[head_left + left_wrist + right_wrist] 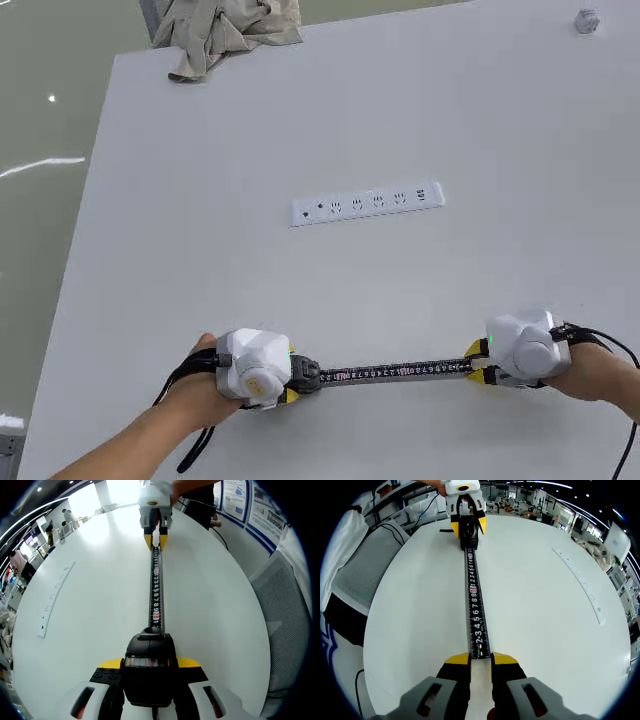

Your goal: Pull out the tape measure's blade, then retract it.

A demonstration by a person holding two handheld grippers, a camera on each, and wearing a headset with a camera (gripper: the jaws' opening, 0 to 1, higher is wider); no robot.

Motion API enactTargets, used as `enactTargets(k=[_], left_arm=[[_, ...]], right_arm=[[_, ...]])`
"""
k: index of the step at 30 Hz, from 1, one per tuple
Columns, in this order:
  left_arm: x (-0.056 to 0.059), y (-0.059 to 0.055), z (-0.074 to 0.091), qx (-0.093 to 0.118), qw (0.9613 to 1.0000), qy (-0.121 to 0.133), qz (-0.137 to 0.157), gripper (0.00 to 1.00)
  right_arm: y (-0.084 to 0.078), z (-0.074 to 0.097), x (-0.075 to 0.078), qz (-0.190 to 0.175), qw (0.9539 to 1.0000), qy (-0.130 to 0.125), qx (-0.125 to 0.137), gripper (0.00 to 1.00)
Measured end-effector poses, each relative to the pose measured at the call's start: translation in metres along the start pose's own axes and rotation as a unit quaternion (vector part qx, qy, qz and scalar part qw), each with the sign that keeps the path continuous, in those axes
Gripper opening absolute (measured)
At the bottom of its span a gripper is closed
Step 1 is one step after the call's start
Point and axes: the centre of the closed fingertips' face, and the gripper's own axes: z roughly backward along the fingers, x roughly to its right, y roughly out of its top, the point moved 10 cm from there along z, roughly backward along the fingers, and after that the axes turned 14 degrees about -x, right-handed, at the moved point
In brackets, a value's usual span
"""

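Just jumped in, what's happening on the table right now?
A person is working with two handheld grippers. The left gripper is clamped on the tape measure, and the right gripper pinches the tip of the blade, which is stretched out straight between them across the white table. It is not yet retracted. A power strip lies farther back.
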Motion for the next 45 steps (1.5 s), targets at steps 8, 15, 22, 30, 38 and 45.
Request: enactTargets(k=[8,15,22,30,38,45], left_arm=[[0.0010,-0.0011,-0.0008,0.004,1.0000,0.003,0.000,0.36],[0.0006,-0.0013,-0.0014,0.006,1.0000,0.004,0.002,0.36],[0.0007,-0.0016,-0.0013,0.006,0.9999,0.007,0.008,0.37],[0.0016,-0.0025,-0.0009,0.010,0.9996,0.015,0.023,0.37],[0.0019,-0.0049,0.0042,0.022,0.9981,0.024,0.054,0.39],[0.0036,-0.0090,0.0072,0.034,0.9948,0.031,0.090,0.40]], right_arm=[[0.0016,0.0008,0.0001,0.003,1.0000,-0.003,-0.008,0.16],[0.0027,0.0004,0.0003,0.000,0.9999,-0.005,-0.017,0.16],[0.0050,0.0007,0.0008,-0.006,0.9997,-0.010,-0.023,0.17],[0.0050,0.0015,0.0015,-0.024,0.9992,-0.017,-0.027,0.21],[0.0033,0.0020,-0.0003,-0.059,0.9979,-0.018,-0.021,0.24],[0.0021,0.0022,-0.0059,-0.085,0.9960,-0.021,-0.014,0.26]])
